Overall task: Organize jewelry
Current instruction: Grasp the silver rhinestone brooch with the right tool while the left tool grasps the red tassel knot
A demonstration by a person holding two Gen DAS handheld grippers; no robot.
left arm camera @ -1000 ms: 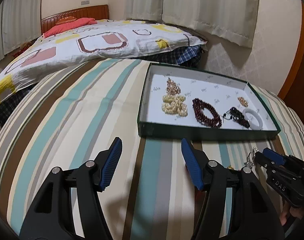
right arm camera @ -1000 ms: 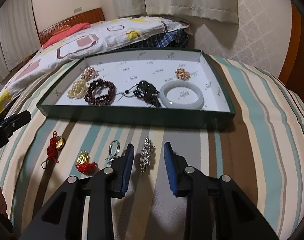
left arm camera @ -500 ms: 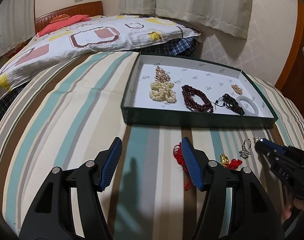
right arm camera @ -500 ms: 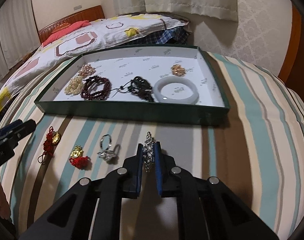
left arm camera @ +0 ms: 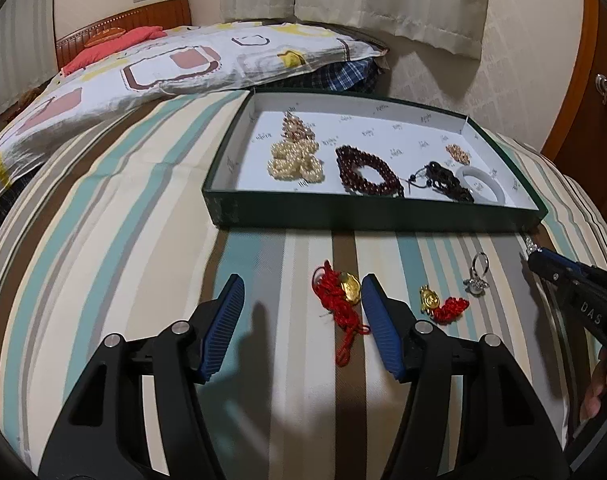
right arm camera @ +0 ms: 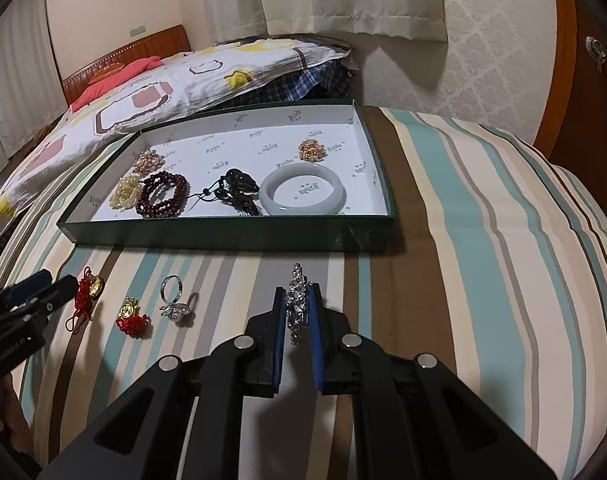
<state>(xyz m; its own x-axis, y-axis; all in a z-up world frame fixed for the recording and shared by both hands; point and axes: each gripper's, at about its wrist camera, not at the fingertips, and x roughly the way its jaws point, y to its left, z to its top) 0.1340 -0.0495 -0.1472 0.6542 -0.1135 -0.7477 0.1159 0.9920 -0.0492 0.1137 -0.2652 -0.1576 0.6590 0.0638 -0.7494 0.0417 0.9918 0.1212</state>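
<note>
- My right tongs (right arm camera: 296,312) are clenched on a sparkling silver rhinestone brooch (right arm camera: 296,304); their jaws have just been closing onto it, and it stands on edge between the blue pads, its top poking out past the tips.
- My left tongs (left arm camera: 302,300) are released, jaws wide apart, with nothing gripped between them.
- Just inside my left tongs' right finger lies a gold coin charm on a red knotted cord (left arm camera: 341,300), resting on the striped bedcover (left arm camera: 103,240); I cannot tell whether the finger touches it.
- Beside it, toward my right tongs, sit a small gold charm with a red tassel (left arm camera: 439,304) and then a silver ring with a jewelled top (left arm camera: 477,276), each apart from the others.
- Beyond these stands a shallow dark green cardboard tray with a white printed lining (right arm camera: 223,234), its near wall facing both tongs.
- In the tray, from left to right, I see a heap of cream pearl beads (right arm camera: 125,192) with a pinkish gold cluster (right arm camera: 149,160) behind it, a coiled dark red bead bracelet (right arm camera: 163,194), a black bead string with a cord (right arm camera: 237,192), and a pale white jade bangle (right arm camera: 305,194) lying flat.
- A small rose-gold brooch (right arm camera: 312,150) sits behind the bangle, nearer the far wall.
- Past the tray a patterned white quilt (left arm camera: 163,64) covers the bed.
</note>
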